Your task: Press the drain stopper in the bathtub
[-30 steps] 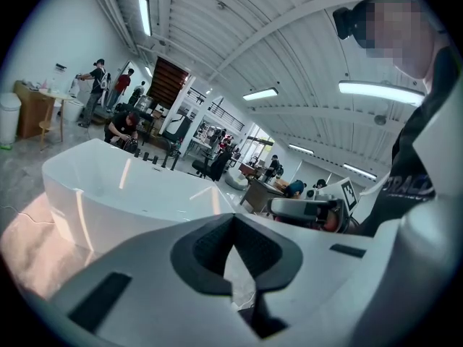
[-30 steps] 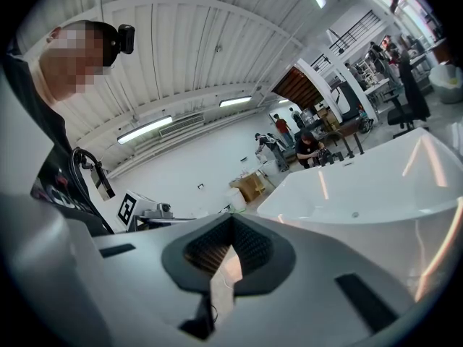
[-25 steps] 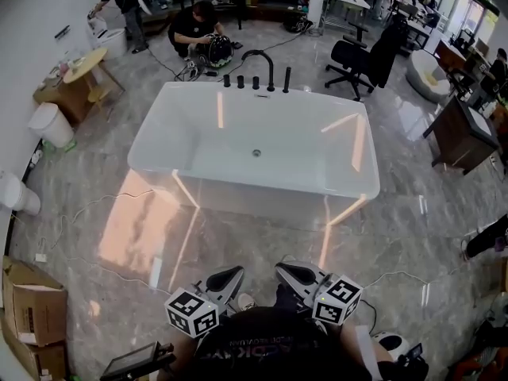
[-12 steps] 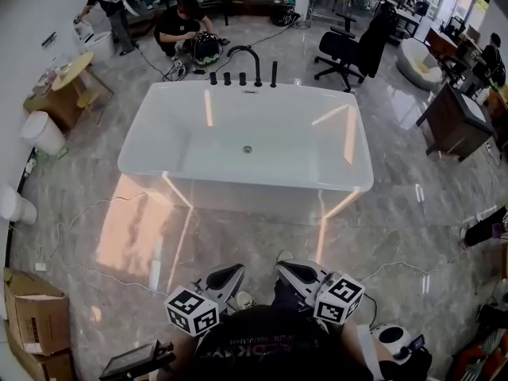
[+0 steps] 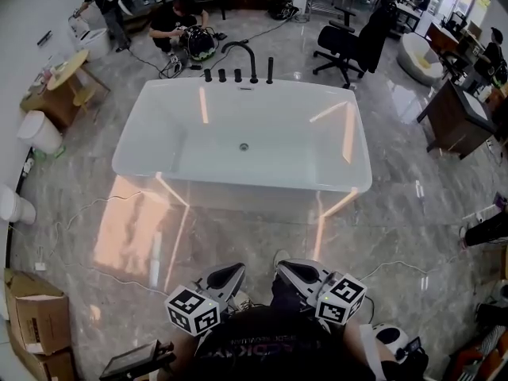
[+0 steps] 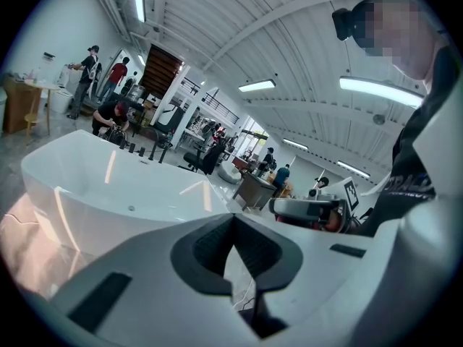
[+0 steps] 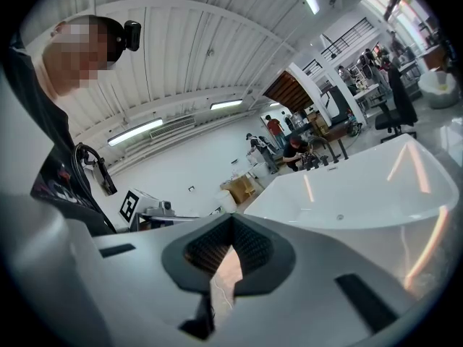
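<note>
A white freestanding bathtub stands on the grey marble floor in the middle of the head view. Its small round drain stopper sits in the tub bottom toward the far side. My left gripper and right gripper are held low near my body, well short of the tub, both shut and empty. In the left gripper view the gripper points past the tub, where the stopper shows. The right gripper also faces the tub and stopper.
A black faucet set stands on the tub's far rim. Behind it a person crouches, and an office chair stands at the right. Cardboard boxes lie at the lower left, and cables run over the floor.
The tub has drifted slightly left and up in the head view and looks a little larger. Both grippers keep their place and stay shut.
</note>
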Available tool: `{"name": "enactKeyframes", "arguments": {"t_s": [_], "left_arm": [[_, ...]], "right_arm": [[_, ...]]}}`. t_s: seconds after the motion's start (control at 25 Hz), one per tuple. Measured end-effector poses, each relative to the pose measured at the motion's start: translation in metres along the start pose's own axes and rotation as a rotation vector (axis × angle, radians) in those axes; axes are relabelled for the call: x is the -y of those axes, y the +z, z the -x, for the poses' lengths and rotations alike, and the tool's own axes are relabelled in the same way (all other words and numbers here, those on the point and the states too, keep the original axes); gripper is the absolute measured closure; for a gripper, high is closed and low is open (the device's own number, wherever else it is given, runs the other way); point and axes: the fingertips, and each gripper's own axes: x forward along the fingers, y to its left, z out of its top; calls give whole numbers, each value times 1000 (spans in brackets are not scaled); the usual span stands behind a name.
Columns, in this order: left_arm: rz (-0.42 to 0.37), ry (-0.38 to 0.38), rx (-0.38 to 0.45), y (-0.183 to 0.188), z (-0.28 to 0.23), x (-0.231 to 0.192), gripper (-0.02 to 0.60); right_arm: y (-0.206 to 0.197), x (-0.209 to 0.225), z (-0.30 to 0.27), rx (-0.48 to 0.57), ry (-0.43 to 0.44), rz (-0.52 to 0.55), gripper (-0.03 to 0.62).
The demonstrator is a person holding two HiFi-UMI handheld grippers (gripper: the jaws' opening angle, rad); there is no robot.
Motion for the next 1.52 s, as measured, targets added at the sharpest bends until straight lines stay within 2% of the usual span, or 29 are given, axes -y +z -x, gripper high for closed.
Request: {"name": "enactKeyframes", "arguments": {"t_s": [0.6, 0.88, 1.2, 1.52], "left_arm": [[42, 62, 44, 33, -67, -15, 571], [54, 106, 65, 63, -103, -27, 571], [68, 183, 96, 94, -125, -41, 571], [77, 241, 104, 106, -128, -54, 571]], "right_arm": [[49, 70, -2, -36, 42, 21, 579], [83, 107, -15, -57, 89, 25, 579], [116, 136, -29, -78, 157, 41, 579], [126, 152, -40, -78, 192, 7, 579]]}}
